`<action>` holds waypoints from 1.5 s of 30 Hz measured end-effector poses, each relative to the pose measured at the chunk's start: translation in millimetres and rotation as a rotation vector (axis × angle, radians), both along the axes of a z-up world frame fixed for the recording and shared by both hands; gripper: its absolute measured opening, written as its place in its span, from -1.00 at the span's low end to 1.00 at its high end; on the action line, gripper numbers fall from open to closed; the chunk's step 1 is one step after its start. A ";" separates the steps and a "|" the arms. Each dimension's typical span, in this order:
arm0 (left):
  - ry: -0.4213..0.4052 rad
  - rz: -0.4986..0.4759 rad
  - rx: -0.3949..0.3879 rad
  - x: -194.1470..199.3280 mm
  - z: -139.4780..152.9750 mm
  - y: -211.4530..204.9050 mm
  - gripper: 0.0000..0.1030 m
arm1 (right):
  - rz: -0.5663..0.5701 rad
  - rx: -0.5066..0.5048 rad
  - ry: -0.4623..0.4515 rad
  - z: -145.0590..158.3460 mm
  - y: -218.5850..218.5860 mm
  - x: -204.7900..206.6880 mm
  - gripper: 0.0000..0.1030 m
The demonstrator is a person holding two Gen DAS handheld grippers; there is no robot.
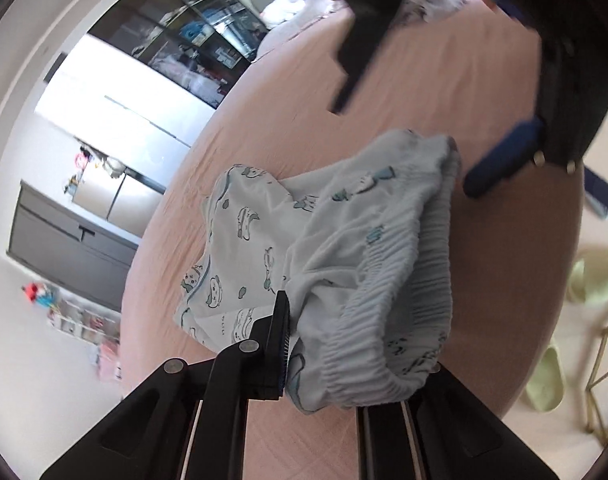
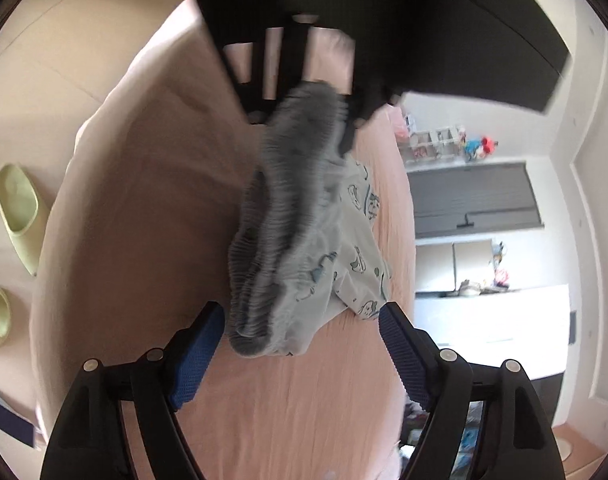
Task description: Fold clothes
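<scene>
Shorts (image 1: pixel 344 240), pale blue w/ small cartoon prints, hung bunched above the pink bed (image 1: pixel 288 92), waistband (image 1: pixel 404 312) toward the bed's edge. My left gripper (image 1: pixel 344 360) had its jaws closed on the shorts at the elastic waistband; 1 finger (image 1: pixel 280 344) showed against the cloth, the other sat hidden under the gathered band. From the right wrist cam, the same shorts (image 2: pixel 304 248) sagged from that grip at top down to just in front of my right gripper (image 2: pixel 302 344). Right jaws stood wide, blue pads (image 2: pixel 196 356) either side of the low end of the waistband, not touching it as far as I could tell. Legs of the shorts draped toward the bed's middle. 2 green slippers (image 2: pixel 20 208) lay on the floor beside the bed. Dark cabinet (image 2: pixel 472 200) and shelf w/ toys (image 2: pixel 480 146) stood by the far wall. Top of both views was motion-blurred.
</scene>
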State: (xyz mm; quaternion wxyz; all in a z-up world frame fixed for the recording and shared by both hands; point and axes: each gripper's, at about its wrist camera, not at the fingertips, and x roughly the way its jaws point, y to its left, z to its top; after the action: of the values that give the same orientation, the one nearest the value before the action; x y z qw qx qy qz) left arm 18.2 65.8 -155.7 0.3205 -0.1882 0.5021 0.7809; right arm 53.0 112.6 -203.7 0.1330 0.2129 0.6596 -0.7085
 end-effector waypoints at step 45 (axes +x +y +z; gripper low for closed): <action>-0.135 0.023 0.051 -27.4 35.8 14.4 -0.82 | -0.130 -0.072 -0.076 6.8 -7.7 -49.8 -0.71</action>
State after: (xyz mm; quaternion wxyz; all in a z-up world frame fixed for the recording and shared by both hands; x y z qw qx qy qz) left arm -9.2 80.2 -119.9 0.3493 -0.2380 0.4573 0.7824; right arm 3.2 104.8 -196.9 0.1192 0.2770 0.6129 -0.7304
